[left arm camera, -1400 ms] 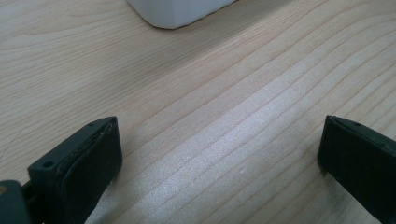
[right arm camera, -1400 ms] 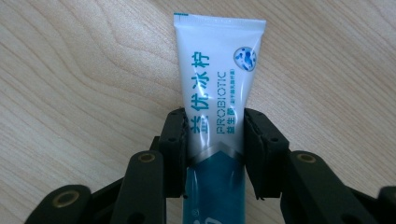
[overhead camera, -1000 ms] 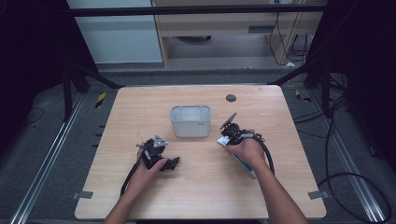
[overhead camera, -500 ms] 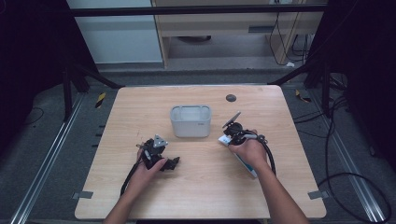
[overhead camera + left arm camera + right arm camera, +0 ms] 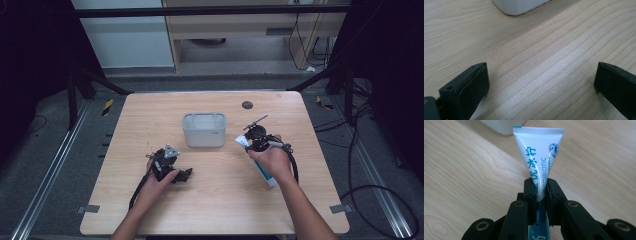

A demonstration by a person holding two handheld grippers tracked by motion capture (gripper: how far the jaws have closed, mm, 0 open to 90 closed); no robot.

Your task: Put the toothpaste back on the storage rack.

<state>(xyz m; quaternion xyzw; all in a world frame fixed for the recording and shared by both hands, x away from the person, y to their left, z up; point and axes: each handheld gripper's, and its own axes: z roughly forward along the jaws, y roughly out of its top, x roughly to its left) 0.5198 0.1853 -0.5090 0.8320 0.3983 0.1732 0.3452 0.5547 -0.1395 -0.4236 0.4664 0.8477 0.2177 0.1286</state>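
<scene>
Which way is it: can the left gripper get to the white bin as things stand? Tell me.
Probably yes. The left gripper rests open on the table, with bare wood between it and the white bin. The right gripper, clamped on the toothpaste tube, is off to the bin's other side.

Tube (image 5: 263, 170) right of bin (image 5: 203, 129), apparently apart

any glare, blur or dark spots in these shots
High view: the table is evenly lit, the surroundings nearly black, the image soft. Left gripper view: a pale sheen streaks the wood between the open left tool; its jaws look blurred. Right gripper view: the tube in the right tool is sharp, its print legible.
</scene>
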